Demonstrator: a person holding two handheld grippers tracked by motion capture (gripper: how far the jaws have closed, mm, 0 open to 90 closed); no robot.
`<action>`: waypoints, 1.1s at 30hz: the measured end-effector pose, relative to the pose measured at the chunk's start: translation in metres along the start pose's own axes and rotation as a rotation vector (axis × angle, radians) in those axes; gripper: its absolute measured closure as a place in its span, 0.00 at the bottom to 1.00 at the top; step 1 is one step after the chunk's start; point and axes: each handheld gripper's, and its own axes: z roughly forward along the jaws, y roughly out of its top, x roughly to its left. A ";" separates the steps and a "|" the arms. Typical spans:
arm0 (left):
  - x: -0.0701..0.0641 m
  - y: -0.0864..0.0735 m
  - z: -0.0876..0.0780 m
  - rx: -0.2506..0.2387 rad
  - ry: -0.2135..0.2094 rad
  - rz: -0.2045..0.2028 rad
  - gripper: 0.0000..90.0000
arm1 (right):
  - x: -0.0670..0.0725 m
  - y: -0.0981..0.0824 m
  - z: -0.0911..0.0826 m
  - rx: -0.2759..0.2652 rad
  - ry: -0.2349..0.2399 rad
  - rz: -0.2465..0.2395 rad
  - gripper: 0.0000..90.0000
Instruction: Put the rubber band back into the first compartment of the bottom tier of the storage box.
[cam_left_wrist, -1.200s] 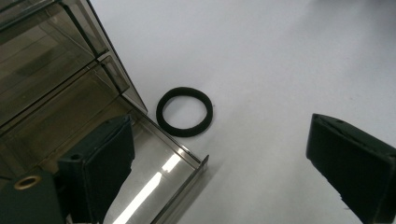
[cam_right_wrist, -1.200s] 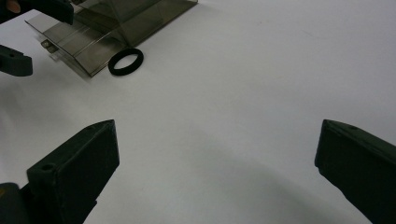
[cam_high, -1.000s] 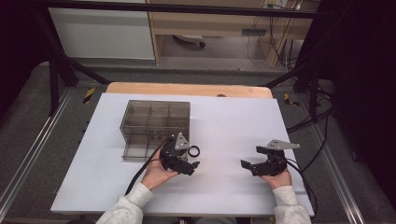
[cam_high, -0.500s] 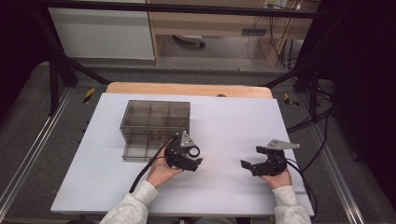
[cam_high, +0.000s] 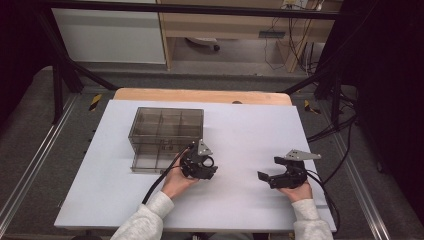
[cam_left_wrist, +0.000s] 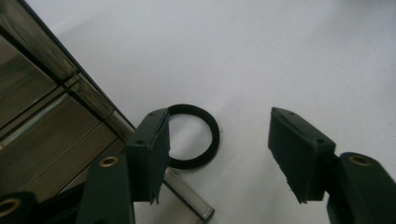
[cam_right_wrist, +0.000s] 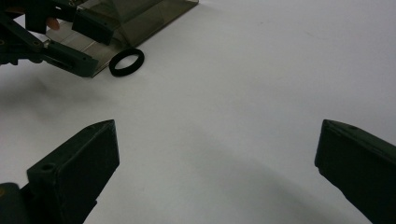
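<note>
beside the smoky clear box (cam_high: 166, 135), a black ring (cam_left_wrist: 192, 136) lies flat on the white table (cam_high: 240, 125). left gripper (cam_left_wrist: 224, 154) hangs over it, jaws apart. right gripper (cam_right_wrist: 215, 172) gapes wide, well apart.

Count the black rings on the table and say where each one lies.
1. The black ring lies flat on the white table, beside the front corner of the clear box, just ahead of the left hand-held gripper. Others could be hidden inside the box.
</note>
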 end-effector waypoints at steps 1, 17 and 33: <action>0.000 0.000 0.001 0.004 -0.003 -0.001 0.47 | 0.000 0.000 0.000 0.001 0.001 -0.001 0.00; 0.000 -0.001 0.013 0.030 -0.010 -0.020 0.64 | 0.000 0.000 0.000 0.000 0.001 0.000 0.00; 0.001 -0.004 0.020 0.044 -0.001 -0.043 0.75 | 0.000 0.000 0.000 0.001 0.001 -0.001 0.00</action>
